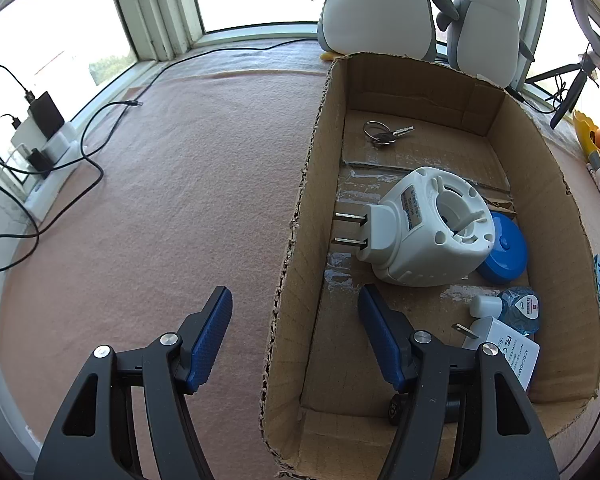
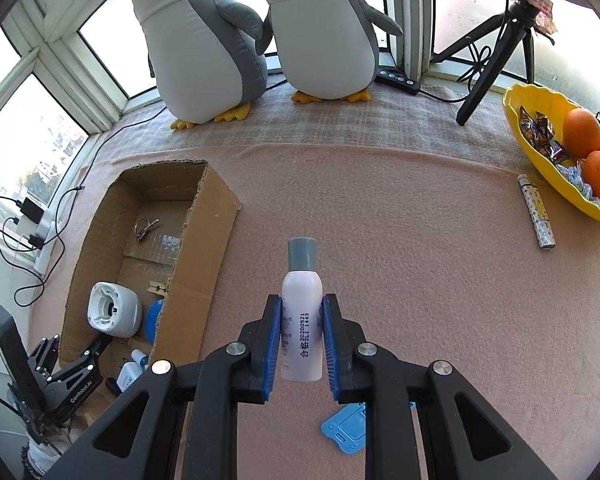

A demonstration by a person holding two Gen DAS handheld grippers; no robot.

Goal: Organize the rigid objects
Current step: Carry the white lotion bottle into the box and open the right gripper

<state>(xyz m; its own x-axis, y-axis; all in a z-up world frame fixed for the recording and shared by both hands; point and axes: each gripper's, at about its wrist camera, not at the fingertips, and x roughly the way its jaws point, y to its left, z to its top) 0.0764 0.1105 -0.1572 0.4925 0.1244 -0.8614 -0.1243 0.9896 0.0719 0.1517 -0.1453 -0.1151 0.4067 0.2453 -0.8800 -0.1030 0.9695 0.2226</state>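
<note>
Pinched between the right gripper's (image 2: 302, 344) blue pads, the white spray bottle (image 2: 302, 320) points cap-forward, well right of the cardboard box (image 2: 204, 264). Left gripper (image 1: 296, 340) hangs spread and empty, straddling that box's near wall.

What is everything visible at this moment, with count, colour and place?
Cardboard box: 1, brown, on the pink cloth.
Keys: 1 ring, silver, far end of box.
Plug-in device: 1, white, mid box.
Round case: 1, blue, box, beside the device.
Small bottle: 1, clear blue, near end of box.
Adapter: 1, white, near end of box.
Spray bottle: 1, white, grey cap, between the right fingers.
Card: 1, blue, cloth below right gripper.
Tube: 1, silver patterned, cloth beside bowl.
Bowl: 1, yellow, holds oranges and sweets.
Penguins: 2, grey-white, windowsill.
Tripod: 1, black, windowsill.
Left gripper: open, straddling box wall.
Right gripper: shut on bottle.
</note>
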